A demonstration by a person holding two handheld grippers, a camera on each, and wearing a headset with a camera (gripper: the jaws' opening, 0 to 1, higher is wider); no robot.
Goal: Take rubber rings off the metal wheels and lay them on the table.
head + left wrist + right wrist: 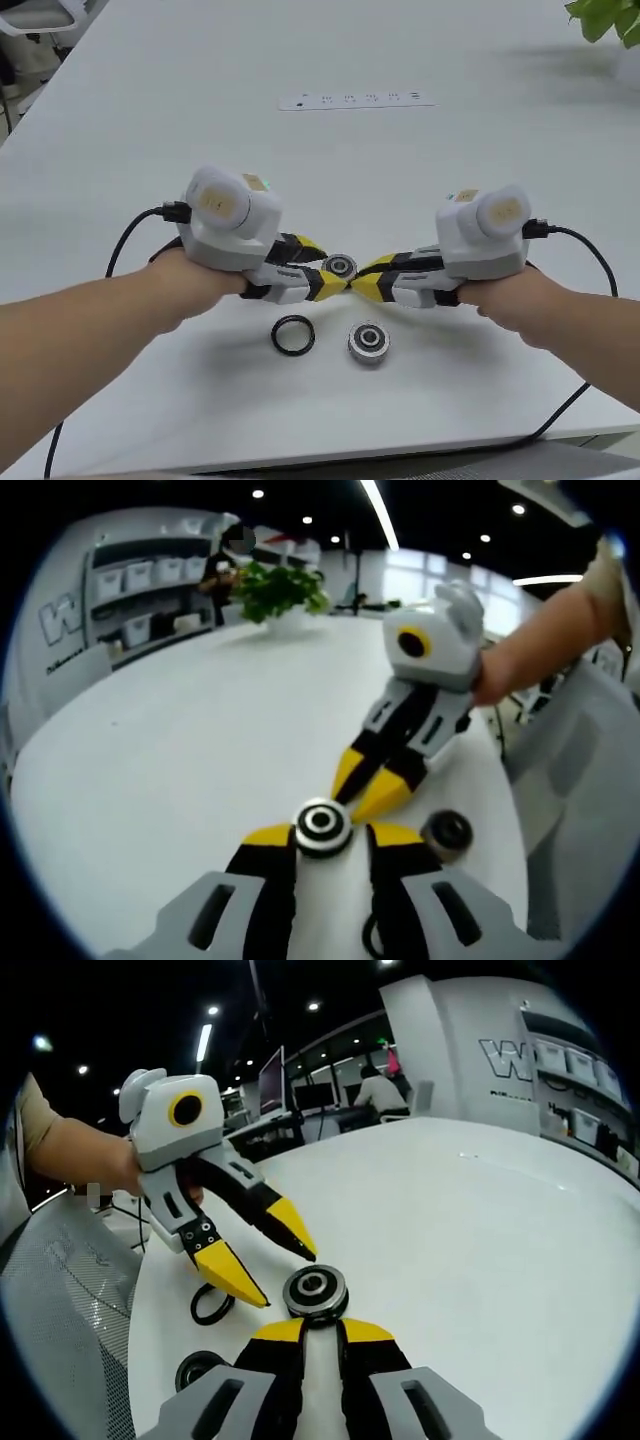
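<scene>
A small metal wheel (340,266) sits between the jaws of my left gripper (333,268), which is shut on it just above the white table (200,150). In the left gripper view the wheel (322,827) fills the gap between my yellow tips. My right gripper (356,277) comes in from the right, shut, its tips against the wheel's (316,1292) near rim. Whether it pinches the rubber there is unclear. A loose black rubber ring (276,336) lies flat on the table. Beside it lies a second wheel (369,342) with a dark rim.
A white power strip (355,100) lies at the far middle of the table. A green plant (605,20) stands at the back right corner. Black cables (130,240) trail from both grippers, and the table's front edge (400,452) is close below the wheels.
</scene>
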